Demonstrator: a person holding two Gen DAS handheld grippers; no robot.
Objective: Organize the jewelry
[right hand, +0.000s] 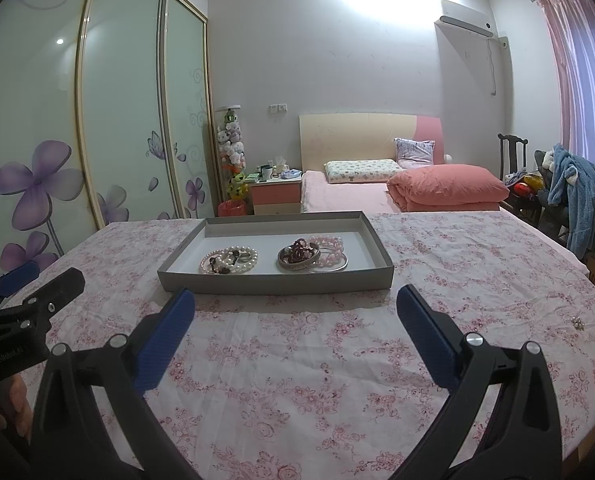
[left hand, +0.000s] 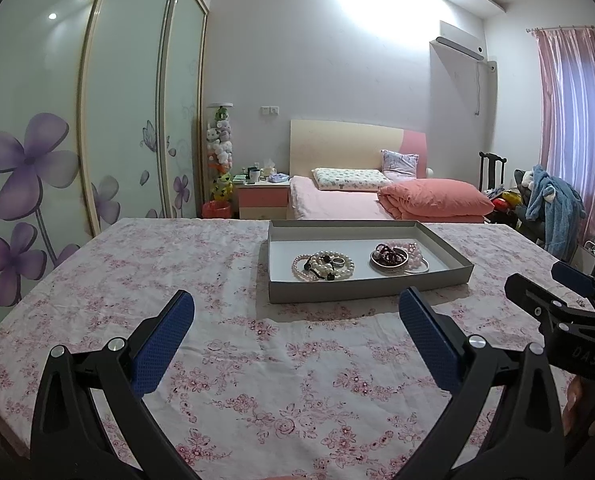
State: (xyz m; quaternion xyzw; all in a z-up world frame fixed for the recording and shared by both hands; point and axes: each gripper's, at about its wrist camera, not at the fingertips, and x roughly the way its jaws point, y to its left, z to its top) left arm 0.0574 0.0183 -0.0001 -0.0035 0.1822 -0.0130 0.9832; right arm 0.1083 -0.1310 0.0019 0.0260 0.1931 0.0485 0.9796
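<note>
A grey shallow tray (left hand: pixel 361 292) (right hand: pixel 273 282) sits on the floral tablecloth ahead of both grippers. It holds a heap of pearl bracelets with a ring (left hand: pixel 323 266) (right hand: pixel 229 260) on the left and a heap of dark beads, pink beads and silver bangles (left hand: pixel 397 258) (right hand: pixel 311 256) on the right. A small brooch-like piece (right hand: pixel 576 323) lies on the cloth far right. My left gripper (left hand: pixel 297 322) is open and empty, short of the tray. My right gripper (right hand: pixel 296 316) is open and empty, also short of the tray.
The table with the pink floral cloth (left hand: pixel 257 380) (right hand: pixel 297 380) fills the foreground. The right gripper shows at the right edge of the left wrist view (left hand: pixel 553 304). Behind are a pink bed (left hand: pixel 377 200), a nightstand (left hand: pixel 262 196), wardrobe doors (left hand: pixel 129 120) and a cluttered chair (left hand: pixel 545 200).
</note>
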